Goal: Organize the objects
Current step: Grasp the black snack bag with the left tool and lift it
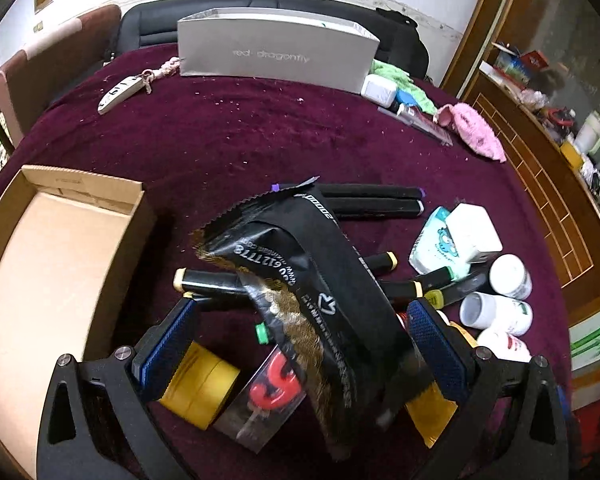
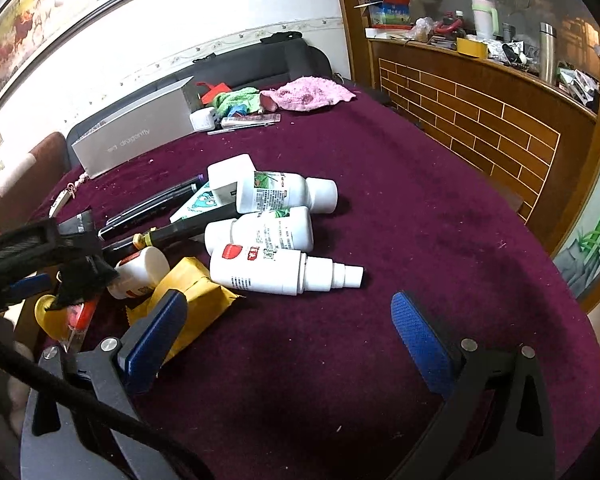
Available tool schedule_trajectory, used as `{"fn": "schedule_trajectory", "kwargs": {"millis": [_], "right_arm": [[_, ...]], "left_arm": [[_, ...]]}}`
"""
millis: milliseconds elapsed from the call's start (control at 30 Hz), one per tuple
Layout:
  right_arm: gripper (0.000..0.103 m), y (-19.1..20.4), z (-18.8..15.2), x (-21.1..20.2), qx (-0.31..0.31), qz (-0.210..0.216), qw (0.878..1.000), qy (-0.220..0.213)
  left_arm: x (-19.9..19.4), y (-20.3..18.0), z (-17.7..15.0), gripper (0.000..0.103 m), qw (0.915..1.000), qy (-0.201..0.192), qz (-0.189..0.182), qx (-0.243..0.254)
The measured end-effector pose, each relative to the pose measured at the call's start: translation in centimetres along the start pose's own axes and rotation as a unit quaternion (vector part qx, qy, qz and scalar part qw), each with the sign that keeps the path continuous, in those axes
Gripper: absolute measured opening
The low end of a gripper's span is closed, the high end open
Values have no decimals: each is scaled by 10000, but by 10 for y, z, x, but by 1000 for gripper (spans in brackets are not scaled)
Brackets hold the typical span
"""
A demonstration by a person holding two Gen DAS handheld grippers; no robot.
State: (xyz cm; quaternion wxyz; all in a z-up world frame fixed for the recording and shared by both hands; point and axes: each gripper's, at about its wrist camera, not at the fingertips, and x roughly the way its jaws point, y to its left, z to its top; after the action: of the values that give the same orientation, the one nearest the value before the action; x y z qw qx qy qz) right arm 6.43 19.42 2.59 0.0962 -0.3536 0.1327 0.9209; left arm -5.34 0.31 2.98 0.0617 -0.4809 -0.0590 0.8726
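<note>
A black foil packet (image 1: 308,300) with gold print lies on a pile of black markers (image 1: 372,200) on the purple tablecloth. My left gripper (image 1: 302,344) is open, its blue pads (image 1: 168,344) on either side of the packet and apart from it. A yellow tape roll (image 1: 204,384) and a clear packet holding something red (image 1: 272,388) lie under the left gripper. An open cardboard box (image 1: 60,280) stands to its left. My right gripper (image 2: 290,340) is open over bare cloth, just short of a white spray bottle (image 2: 276,272), two white bottles (image 2: 284,194) and a yellow packet (image 2: 196,300).
A grey shoe box (image 1: 276,52) stands at the table's far edge, with a key tag (image 1: 120,94) to its left. A white charger (image 1: 474,228) and a tissue pack (image 1: 432,240) lie beside the markers. A pink cloth (image 2: 312,92) is at the far right, and a wooden counter (image 2: 480,108) beyond the table.
</note>
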Motion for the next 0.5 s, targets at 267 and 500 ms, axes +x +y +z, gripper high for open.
{"fn": "schedule_trajectory", "kwargs": {"millis": [267, 500], "right_arm": [[102, 4, -2, 2, -85, -55, 9999, 22], [102, 7, -3, 3, -167, -157, 9997, 24]], "left_arm": [[7, 6, -1, 40, 9988, 173, -456, 68], [-42, 36, -6, 40, 9913, -278, -1253, -291]]}}
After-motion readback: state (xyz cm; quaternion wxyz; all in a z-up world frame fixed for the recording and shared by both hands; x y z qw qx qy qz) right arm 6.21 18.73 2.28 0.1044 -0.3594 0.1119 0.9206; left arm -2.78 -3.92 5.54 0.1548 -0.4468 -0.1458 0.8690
